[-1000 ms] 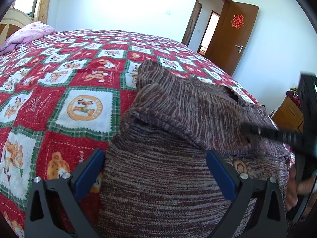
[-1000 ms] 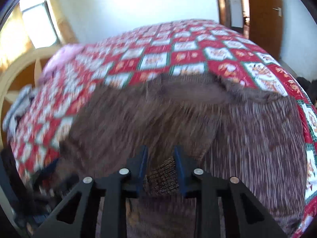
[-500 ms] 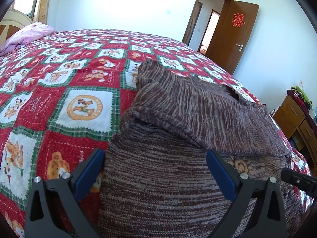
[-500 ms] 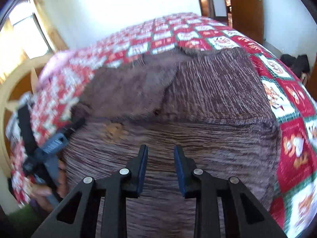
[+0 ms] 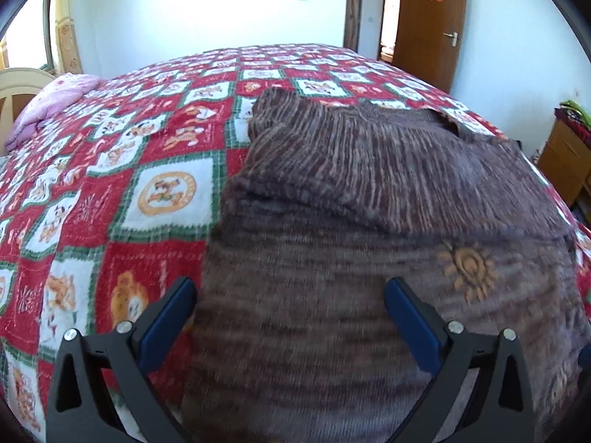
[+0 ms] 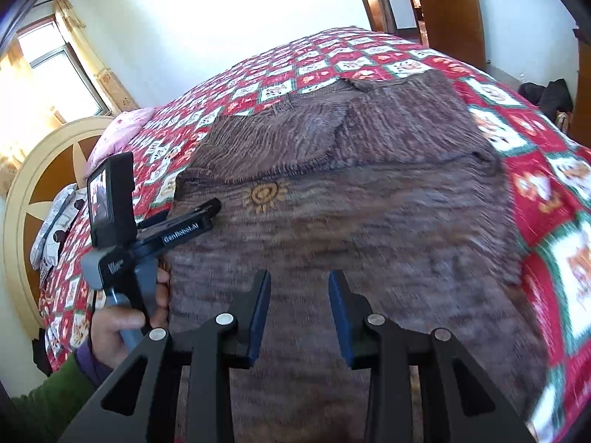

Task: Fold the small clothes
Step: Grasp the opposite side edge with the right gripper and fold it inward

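A brown striped knit sweater (image 5: pixel 369 221) with an orange sun motif (image 5: pixel 467 269) lies on the bed, both sleeves folded in over its upper part. My left gripper (image 5: pixel 290 306) is wide open and empty, low over the sweater's near left part. It also shows in the right wrist view (image 6: pixel 205 212), held by a hand at the sweater's left edge. My right gripper (image 6: pixel 299 306) is partly open and empty above the sweater's (image 6: pixel 369 221) near part; the sun motif (image 6: pixel 264 195) lies ahead to the left.
The bed has a red, green and white patchwork quilt (image 5: pixel 110 184). A pink pillow (image 5: pixel 55 99) and a cream headboard (image 6: pixel 44 184) are at the far left. A wooden door (image 5: pixel 432 26) and a wooden dresser (image 5: pixel 565 162) stand to the right.
My right gripper let go of the sweater, opened wider and pulled back toward the hem. My left gripper shifted back and right; it stays wide open.
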